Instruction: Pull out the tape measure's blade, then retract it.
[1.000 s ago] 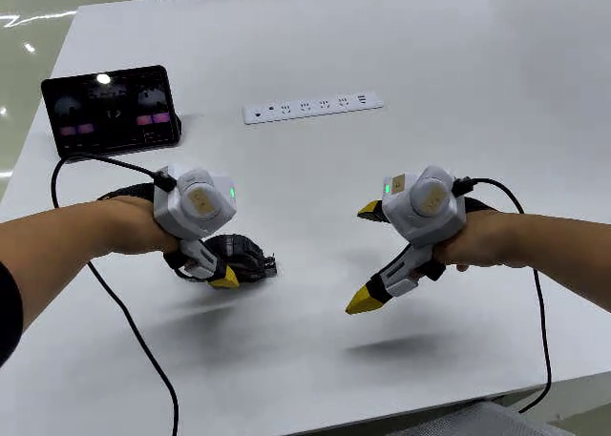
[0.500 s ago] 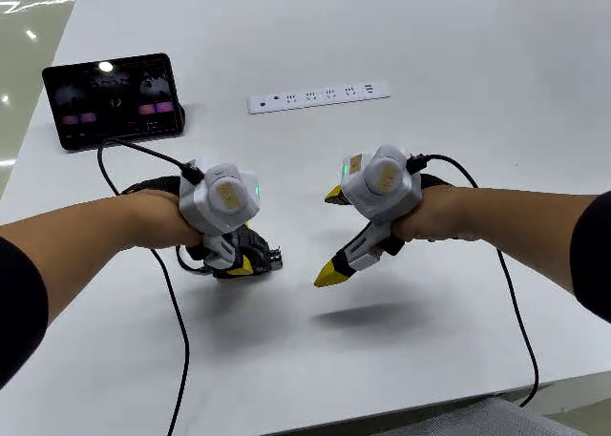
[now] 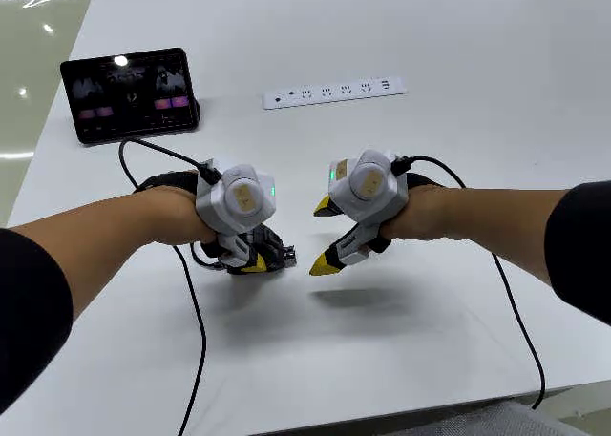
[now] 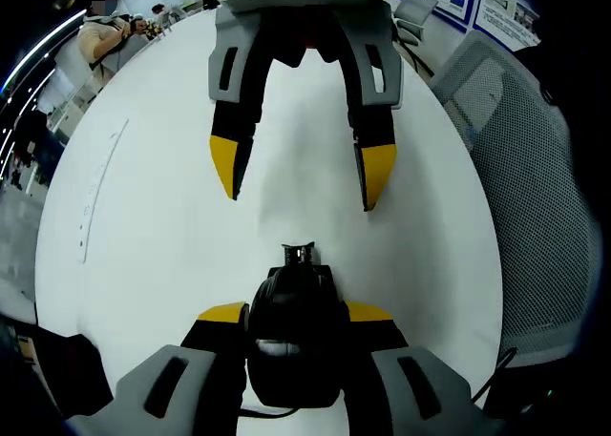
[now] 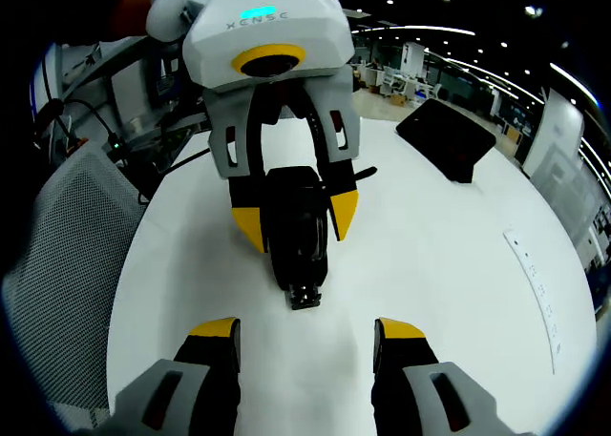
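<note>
A black tape measure [image 4: 294, 331] is held between the yellow-tipped jaws of my left gripper [image 4: 294, 312], its blade tip [image 4: 298, 255] pointing forward. In the head view the left gripper [image 3: 256, 260] rests low on the white table [image 3: 458, 150] with the tape measure [image 3: 272, 255] in it. My right gripper [image 3: 318, 236] faces it from the right, open, its jaws a short way from the tape's tip. From the right gripper view the tape measure [image 5: 298, 236] sits just ahead of the open right gripper [image 5: 305, 329], and its tip [image 5: 304, 299] is close to the gap between the jaws.
A white power strip [image 3: 334, 92] lies further back on the table. A dark tablet [image 3: 131, 93] stands at the back left. Black cables [image 3: 191, 312] trail from both grippers across the table. A mesh chair [image 4: 535, 188] stands beside the table.
The right gripper has moved left toward the left gripper and the tape measure's tip. The left gripper keeps its hold on the tape measure; the head camera has shifted.
</note>
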### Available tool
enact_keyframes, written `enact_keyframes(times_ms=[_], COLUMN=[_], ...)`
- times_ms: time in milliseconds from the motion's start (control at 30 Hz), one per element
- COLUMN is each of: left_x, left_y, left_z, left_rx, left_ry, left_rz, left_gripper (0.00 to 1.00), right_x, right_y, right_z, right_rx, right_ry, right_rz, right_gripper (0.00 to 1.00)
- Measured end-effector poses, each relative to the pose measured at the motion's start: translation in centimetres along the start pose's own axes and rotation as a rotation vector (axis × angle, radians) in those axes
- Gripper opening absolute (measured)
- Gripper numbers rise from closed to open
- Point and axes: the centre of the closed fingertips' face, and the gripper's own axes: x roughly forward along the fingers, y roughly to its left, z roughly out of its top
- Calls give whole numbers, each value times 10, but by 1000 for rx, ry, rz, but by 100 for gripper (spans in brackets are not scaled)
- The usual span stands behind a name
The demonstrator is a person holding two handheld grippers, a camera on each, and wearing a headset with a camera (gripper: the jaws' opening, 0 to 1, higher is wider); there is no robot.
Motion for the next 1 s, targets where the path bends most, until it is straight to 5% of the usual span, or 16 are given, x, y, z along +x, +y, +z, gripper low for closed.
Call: enact_keyframes(times_ms=[233, 333, 767, 1000], left_x=[1, 3, 3, 4], left_y=[4, 5, 4, 2], left_z=[0, -1, 0, 1], left_rx=[-21, -10, -16, -3], left_ry=[-20, -6, -17, -8], left_rz=[-1, 3, 4, 0], left_gripper=[32, 32, 32, 32], right_x=[12, 15, 36, 39], right_y=[-3, -4, -2, 0], right_z=[2, 2, 6, 5], right_rx=[-27, -15, -58, -63], right_ry=[14, 12, 30, 42], right_rz=[-10, 4, 55, 75], right_gripper=[34, 37, 15, 12])
